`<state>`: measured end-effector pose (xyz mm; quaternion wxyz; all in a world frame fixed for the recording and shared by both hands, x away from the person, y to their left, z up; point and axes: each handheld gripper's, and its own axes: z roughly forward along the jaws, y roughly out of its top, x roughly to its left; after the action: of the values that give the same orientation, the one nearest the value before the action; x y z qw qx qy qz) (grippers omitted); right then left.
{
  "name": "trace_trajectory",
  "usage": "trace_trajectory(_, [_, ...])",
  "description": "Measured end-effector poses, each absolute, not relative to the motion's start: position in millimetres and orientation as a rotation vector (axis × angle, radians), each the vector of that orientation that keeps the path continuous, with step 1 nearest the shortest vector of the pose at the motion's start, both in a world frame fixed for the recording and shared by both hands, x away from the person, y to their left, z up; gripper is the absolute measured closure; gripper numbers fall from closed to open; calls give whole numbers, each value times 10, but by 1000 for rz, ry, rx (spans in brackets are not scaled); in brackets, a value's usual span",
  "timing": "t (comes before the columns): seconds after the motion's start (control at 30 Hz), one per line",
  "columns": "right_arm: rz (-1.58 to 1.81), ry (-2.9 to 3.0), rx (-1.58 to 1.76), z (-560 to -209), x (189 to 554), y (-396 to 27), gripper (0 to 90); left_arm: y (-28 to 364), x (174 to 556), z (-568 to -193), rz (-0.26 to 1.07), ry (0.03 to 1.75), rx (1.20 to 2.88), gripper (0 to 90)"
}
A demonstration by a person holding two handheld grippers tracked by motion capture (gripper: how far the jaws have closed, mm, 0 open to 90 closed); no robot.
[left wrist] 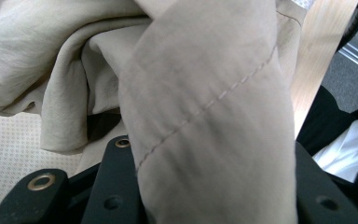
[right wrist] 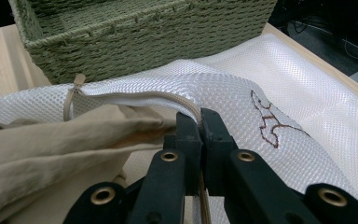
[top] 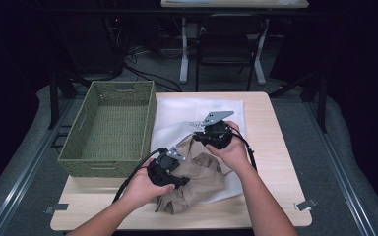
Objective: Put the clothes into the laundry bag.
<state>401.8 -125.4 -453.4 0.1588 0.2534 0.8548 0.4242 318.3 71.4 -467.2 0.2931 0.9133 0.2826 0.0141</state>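
One basket (top: pixel 109 129) sits empty; right fingers (right wrist: pixel 200 122) pinch one mesh bag's (right wrist: pixel 279 98) zipper edge, left fingers (left wrist: pixel 121 186) grasp one tan garment (left wrist: pixel 205 116) partly inside.

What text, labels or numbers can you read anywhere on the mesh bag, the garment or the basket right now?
None readable.
White mesh bag: a brown stitched figure, a mark rather than letters.
Beige garment: plain seam stitching, no tag in sight.
Green woven basket: no label visible.
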Motion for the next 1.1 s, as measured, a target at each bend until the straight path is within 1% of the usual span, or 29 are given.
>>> trace_trajectory(1.1, [1217, 2442, 719, -4523, 3992, -1258, 878, 712, 3426, -4741, 109, 849, 2397, 630])
